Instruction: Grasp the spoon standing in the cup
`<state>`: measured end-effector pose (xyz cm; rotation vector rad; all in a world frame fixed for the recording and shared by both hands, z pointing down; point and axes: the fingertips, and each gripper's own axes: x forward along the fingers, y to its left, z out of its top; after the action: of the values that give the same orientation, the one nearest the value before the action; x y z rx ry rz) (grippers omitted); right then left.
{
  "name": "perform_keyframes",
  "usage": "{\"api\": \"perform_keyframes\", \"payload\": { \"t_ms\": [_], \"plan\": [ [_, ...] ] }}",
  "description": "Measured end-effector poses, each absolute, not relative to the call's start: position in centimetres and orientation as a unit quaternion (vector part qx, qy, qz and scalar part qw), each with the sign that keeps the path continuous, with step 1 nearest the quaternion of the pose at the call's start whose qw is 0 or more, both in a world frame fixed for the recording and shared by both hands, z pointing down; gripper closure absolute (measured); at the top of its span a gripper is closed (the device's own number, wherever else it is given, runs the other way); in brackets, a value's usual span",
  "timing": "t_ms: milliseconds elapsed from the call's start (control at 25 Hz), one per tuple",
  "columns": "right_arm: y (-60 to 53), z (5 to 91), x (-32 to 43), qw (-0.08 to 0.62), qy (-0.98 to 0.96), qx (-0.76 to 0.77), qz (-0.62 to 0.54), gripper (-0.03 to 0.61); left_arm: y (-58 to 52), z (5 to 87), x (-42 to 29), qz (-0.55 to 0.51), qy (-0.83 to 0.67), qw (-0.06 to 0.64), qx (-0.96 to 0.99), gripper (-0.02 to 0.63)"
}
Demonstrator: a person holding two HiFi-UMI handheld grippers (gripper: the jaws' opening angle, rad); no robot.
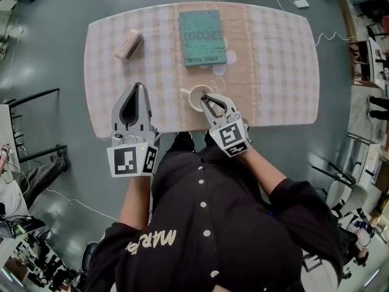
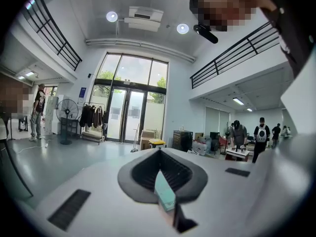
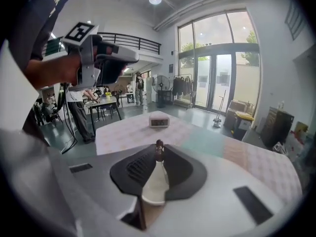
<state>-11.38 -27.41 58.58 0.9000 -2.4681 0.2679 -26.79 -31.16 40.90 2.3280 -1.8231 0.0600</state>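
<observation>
A white cup (image 1: 194, 103) stands near the table's front edge, with a dark spoon handle (image 1: 206, 97) rising from it. My right gripper (image 1: 205, 98) reaches over the cup's rim from the near side. In the right gripper view the jaws have closed in on the handle's dark tip (image 3: 159, 146), which sits pinched between the pads, and the cup (image 3: 155, 184) shows white below through the gap. My left gripper (image 1: 138, 86) hovers left of the cup above the table edge. It is shut and empty, with its tips meeting (image 2: 159, 155).
The checked tablecloth (image 1: 273, 66) carries a teal book (image 1: 202, 37) behind the cup and a small clock (image 1: 129, 45) at the far left, seen also as the clock (image 3: 159, 121). A white adapter and cable (image 1: 300, 4) lie on the floor beyond. Desks and people fill the room.
</observation>
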Motion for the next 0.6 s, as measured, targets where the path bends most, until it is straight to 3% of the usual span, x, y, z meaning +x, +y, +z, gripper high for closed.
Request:
{"api": "perform_keyframes", "payload": {
  "t_ms": [600],
  "plan": [
    [-32.8, 43.9, -7.2, 0.108, -0.912, 0.39, 0.065, 0.528, -31.5, 37.8, -26.4, 0.002, -0.616, 0.056, 0.786, 0.603]
  ]
}}
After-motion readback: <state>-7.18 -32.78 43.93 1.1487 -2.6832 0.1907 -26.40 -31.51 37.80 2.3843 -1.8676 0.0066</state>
